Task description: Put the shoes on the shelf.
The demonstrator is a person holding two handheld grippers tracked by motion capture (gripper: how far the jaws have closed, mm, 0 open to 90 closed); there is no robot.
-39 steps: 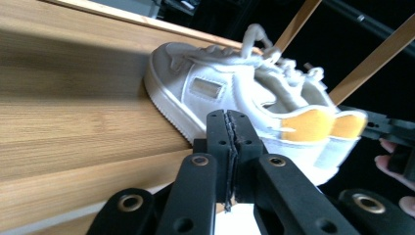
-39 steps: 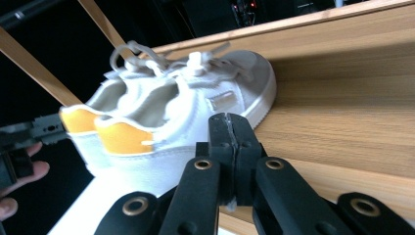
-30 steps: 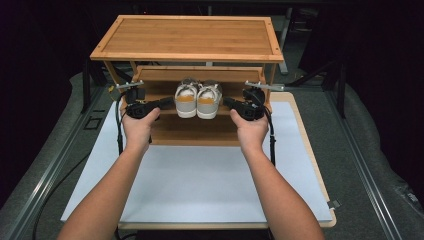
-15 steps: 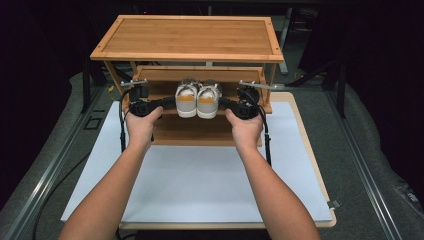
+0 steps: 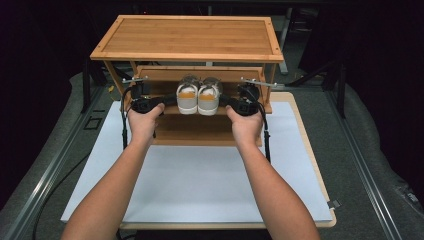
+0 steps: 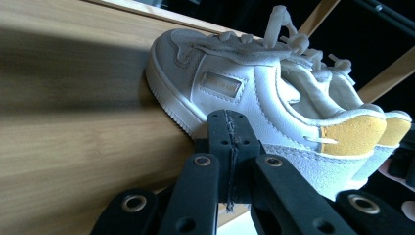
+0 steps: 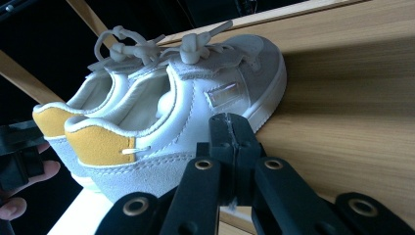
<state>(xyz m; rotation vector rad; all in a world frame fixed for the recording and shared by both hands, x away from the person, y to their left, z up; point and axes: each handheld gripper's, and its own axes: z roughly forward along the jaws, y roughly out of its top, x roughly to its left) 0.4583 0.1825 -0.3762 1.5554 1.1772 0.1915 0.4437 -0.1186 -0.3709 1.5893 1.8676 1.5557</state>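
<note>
Two shelves make up the wooden rack (image 5: 186, 40) that stands at the far edge of the counter (image 5: 200, 180), and a white mat covers most of the counter in front of it. On the lower shelf (image 5: 200, 127), near its front edge and about in the middle, sits a pair of small white shoes (image 5: 198, 97) with yellow heels. The shoes stand side by side and touch each other, heels toward the person.

The left gripper (image 5: 167, 100) is at the left side of the pair and the right gripper (image 5: 223, 100) is at the right side. Both grippers are closed with nothing between the jaws. In the left gripper view the closed tip (image 6: 230, 142) is right against the side of the left shoe (image 6: 254, 98). In the right gripper view the closed tip (image 7: 230, 139) is right against the side of the right shoe (image 7: 195, 112).

I think the two grippers are squeezing the pair from both sides to move it. If one side pushes harder, the shoes could twist or slide to one end of the shelf. If the push is too low or too weak, a shoe could tip over or fall off the front edge
</note>
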